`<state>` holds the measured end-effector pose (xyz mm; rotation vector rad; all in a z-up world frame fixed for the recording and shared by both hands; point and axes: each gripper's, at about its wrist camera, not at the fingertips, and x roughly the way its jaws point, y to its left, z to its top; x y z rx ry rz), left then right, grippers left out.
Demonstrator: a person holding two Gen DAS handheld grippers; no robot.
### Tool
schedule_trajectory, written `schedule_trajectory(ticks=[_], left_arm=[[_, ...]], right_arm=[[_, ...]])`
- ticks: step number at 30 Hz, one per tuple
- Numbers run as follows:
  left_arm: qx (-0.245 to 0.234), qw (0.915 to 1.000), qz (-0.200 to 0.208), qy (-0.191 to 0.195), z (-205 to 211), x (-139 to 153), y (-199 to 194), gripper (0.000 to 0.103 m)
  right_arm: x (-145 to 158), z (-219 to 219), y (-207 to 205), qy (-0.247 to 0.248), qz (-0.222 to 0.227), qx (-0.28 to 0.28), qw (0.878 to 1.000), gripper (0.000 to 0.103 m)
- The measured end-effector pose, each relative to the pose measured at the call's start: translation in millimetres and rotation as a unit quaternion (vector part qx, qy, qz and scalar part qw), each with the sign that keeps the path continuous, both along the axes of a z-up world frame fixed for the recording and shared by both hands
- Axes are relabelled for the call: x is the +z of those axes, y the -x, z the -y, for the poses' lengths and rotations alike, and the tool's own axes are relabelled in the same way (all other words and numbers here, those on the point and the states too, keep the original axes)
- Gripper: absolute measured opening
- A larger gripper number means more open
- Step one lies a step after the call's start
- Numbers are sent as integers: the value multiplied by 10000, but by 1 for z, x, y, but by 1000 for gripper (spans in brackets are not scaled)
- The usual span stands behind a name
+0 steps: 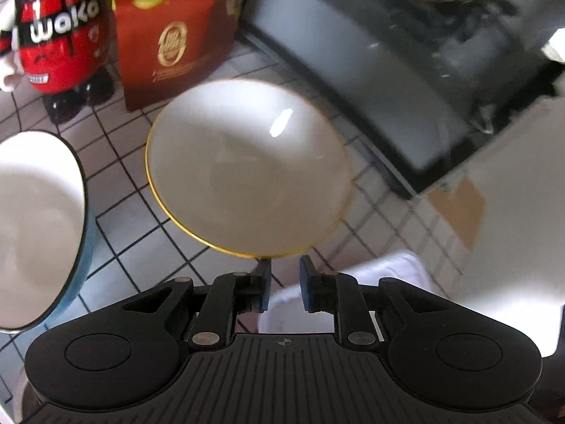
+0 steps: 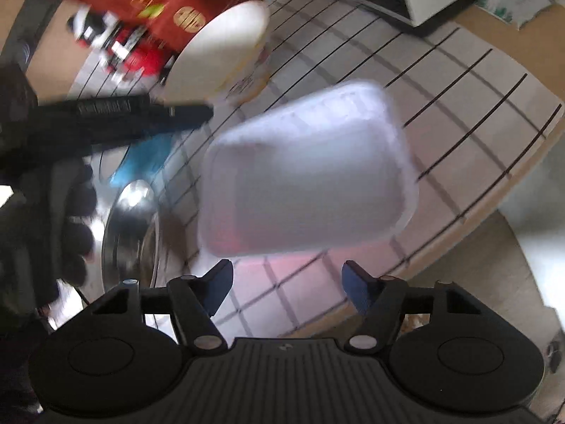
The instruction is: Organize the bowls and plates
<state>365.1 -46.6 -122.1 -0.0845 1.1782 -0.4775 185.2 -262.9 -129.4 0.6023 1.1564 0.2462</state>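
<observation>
In the left wrist view a white plate with a gold rim is tilted above the tiled counter. My left gripper has its jaws narrowly apart at the plate's near rim; whether they pinch it is unclear. A white bowl with a blue outside stands at the left. In the right wrist view my right gripper is open just short of a white rectangular foam tray. The gold-rimmed plate and the other gripper show beyond, blurred.
A red box and a red-and-black figurine stand at the back. A dark oven door is on the right. A metal bowl lies at the left of the tray. The counter's edge runs on the right.
</observation>
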Motion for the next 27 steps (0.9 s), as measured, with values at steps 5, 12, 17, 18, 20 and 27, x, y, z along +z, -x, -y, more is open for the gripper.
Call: schedule_trajectory(ticks=[5, 12, 17, 18, 20, 27], left_arm=[[81, 9965, -710, 423, 4, -15, 8, 23], [-210, 9977, -644, 88, 23, -10, 31, 23], [-34, 9964, -844, 61, 32, -14, 41, 38], [32, 9960, -885, 83, 34, -16, 39, 39], [192, 9950, -948, 245, 44, -21, 38, 39], [556, 9882, -1068, 944, 64, -35, 36, 39]], right_arm=[[5, 32, -27, 12, 291, -247, 9993, 70], [-3, 41, -32, 99, 179, -74, 9998, 70], [-1, 52, -40, -459, 183, -43, 9988, 72], [2, 56, -45, -492, 251, -27, 9985, 72], [8, 60, -55, -311, 403, 39, 9987, 74], [2, 77, -92, 353, 485, 137, 9981, 75]])
